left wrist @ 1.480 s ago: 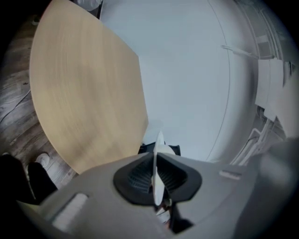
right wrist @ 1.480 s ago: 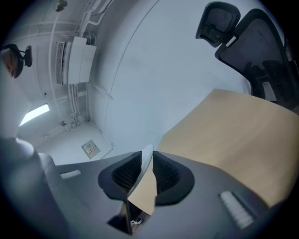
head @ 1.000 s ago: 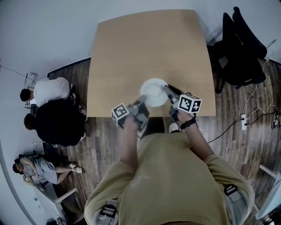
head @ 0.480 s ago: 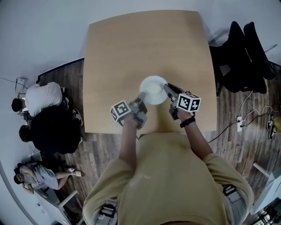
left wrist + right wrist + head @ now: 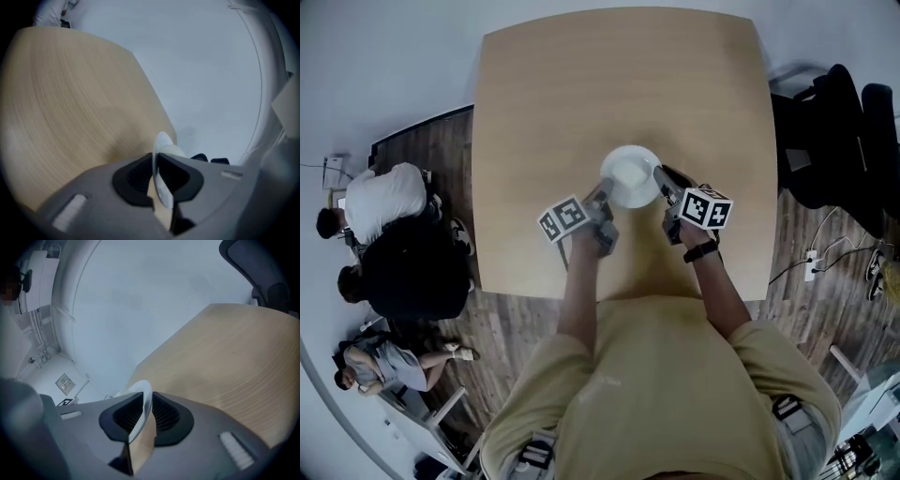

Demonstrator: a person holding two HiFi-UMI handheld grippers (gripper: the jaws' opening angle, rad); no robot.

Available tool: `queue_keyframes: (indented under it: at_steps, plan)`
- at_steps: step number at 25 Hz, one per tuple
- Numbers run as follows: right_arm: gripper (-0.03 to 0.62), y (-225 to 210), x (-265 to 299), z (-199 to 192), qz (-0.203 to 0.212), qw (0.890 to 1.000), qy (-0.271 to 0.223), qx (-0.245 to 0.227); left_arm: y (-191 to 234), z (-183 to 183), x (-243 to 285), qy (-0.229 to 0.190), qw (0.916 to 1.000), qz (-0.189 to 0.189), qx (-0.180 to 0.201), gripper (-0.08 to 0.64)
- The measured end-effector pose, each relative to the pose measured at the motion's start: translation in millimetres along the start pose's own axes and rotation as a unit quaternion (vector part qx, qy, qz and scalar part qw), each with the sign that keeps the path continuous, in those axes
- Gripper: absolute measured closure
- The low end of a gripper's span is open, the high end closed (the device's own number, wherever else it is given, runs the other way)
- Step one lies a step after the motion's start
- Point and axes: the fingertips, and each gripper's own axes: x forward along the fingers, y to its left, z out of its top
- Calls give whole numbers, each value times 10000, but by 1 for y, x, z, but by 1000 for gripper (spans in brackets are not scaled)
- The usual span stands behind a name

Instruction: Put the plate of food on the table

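Observation:
A white round plate [image 5: 631, 173] sits low over the light wooden table [image 5: 544, 112], a little in from its near edge; its inside looks plain white. My left gripper [image 5: 605, 193] grips its left rim and its jaws are opening, the thin rim [image 5: 162, 140] still between the pads of the left gripper [image 5: 154, 171]. My right gripper [image 5: 662, 179] clamps the plate's right side and its jaws are closing. In the right gripper view, the right gripper [image 5: 146, 413] has the rim [image 5: 140, 391] pinched between its ribbed pads.
Black office chairs [image 5: 853, 141] stand right of the table. People [image 5: 394, 244] sit on the dark wooden floor to the left. A power strip with cables [image 5: 811, 265] lies on the floor at the right. Bare tabletop stretches beyond the plate.
Both grippers and the plate have moved away from the table's near edge, farther in over the tabletop. The grip on both rims looks the same.

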Motion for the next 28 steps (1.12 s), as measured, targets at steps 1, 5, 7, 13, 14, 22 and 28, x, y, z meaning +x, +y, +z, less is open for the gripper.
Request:
queue_keyframes:
  at_steps: [1,5,7,13,14,22,28]
  plan:
    - [525,-4,9,2,-30,10000,10,19,5,6,6,-2,10000,77,41,522]
    - [531,-23,41,10,-158,9998,49,95,25,29,34,55,9988,409,270,509]
    - [529,-36,53,11,-233,9994,64,236,35,35,48,114,9972,614,413,505]
    - [529,-67,76,-4,-567,9969,270,473,64,38,69,288,9904,1139,730,489]
    - [531,-69,79,-5,-585,9967,284,486,67,38,71,317,9899,1172,730,486]
    - [528,-73,87,-10,-688,9956,524,359,87,34,76,399,9840,1533,813,471]
    - [472,-73,85,-10,-799,9946,600,292,81,33,74,390,9837,1496,919,408]
